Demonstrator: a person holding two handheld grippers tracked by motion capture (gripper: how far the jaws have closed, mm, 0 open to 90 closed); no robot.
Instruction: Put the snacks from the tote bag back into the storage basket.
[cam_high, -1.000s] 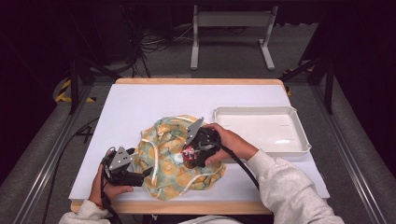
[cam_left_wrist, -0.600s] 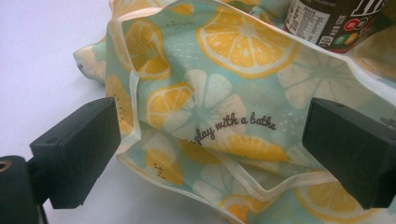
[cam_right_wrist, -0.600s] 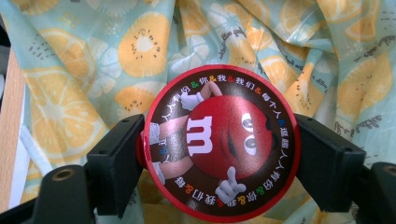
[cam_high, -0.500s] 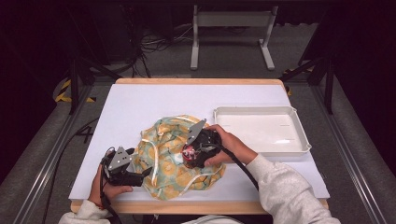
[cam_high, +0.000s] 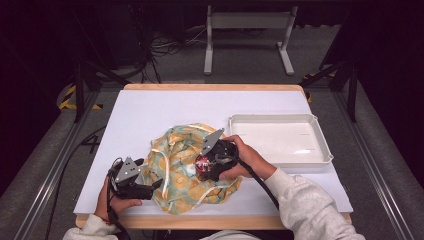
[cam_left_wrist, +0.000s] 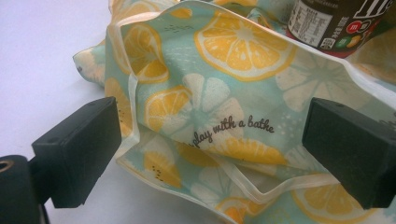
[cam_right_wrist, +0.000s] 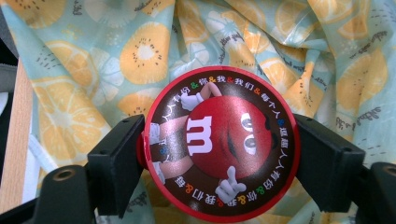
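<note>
M&M's tub poised over a lemon-print bag, with a risk of missing the opening

At lower left of the high view, the left gripper (cam_high: 159, 184) reaches the bag (cam_high: 185, 167) with its jaws apart, bracketing the cream-piped rim without pinching it; the thin, limp, crinkled fabric could sag shut. At frame centre, the right gripper (cam_high: 200, 167) is clamped on the M&M's tub (cam_right_wrist: 219, 144), a round, glossy container with a red printed lid (cam_right_wrist: 219, 140), its 2 jaws pressing opposite sides. That slick, curved wall could slip or twist loose. At right, the rigid white tray (cam_high: 320, 159) sits empty on the table (cam_high: 150, 110).
</note>
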